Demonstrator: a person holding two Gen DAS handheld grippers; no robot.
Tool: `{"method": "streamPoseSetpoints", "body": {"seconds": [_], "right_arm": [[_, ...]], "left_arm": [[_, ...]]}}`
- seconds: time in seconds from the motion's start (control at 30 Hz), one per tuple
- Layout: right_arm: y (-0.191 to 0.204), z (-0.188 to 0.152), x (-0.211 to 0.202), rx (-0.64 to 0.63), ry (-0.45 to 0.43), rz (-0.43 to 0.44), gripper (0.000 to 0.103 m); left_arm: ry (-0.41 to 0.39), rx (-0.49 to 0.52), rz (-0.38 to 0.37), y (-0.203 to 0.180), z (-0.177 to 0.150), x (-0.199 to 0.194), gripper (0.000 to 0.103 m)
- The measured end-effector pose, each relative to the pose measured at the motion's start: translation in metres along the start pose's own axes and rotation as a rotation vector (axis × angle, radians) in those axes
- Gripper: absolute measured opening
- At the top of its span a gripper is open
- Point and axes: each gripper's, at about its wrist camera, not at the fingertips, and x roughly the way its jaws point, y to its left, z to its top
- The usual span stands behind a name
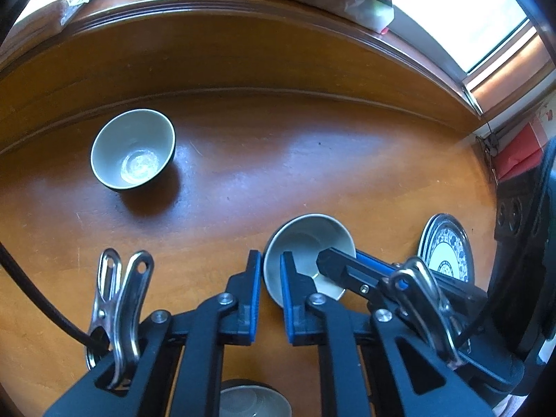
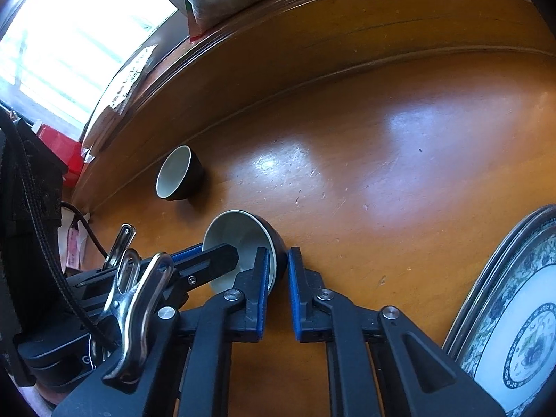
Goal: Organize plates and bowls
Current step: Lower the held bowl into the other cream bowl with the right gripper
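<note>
Sunlit orange-brown wooden table (image 1: 312, 160) carries everything. Both my left gripper (image 1: 271, 264) and right gripper (image 2: 278, 260) clamp the rim of one tilted dark bowl with a pale glazed inside (image 1: 305, 239) near the front edge. A matching bowl (image 1: 133, 149) stands well apart toward the back-left corner; patterned plates (image 2: 521, 330) sit at the right edge.

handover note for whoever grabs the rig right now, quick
Left gripper: shut on the near bowl, pinching its left wall.
Right gripper: shut on the same bowl, on its right wall.
Far bowl: upright and alone, further back on the table.
Third bowl: only partly visible under the left gripper.
Patterned plate: to the right of the near bowl.
Done: the near bowl is gripped; whether it is off the table cannot be told.
Left: no bowls are nested yet, so they likely still need stacking.
</note>
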Motion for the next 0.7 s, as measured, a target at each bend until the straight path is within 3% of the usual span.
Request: {"method": "streamPoseSetpoints", "body": {"seconds": [0.7], "right_arm": [[0.015,-0.018,-0.031,-0.009,-0.045,0.03,0.014]], "left_arm": [[-0.075,0.016,0.009,-0.016,-0.026,-0.034,0.01]]}}
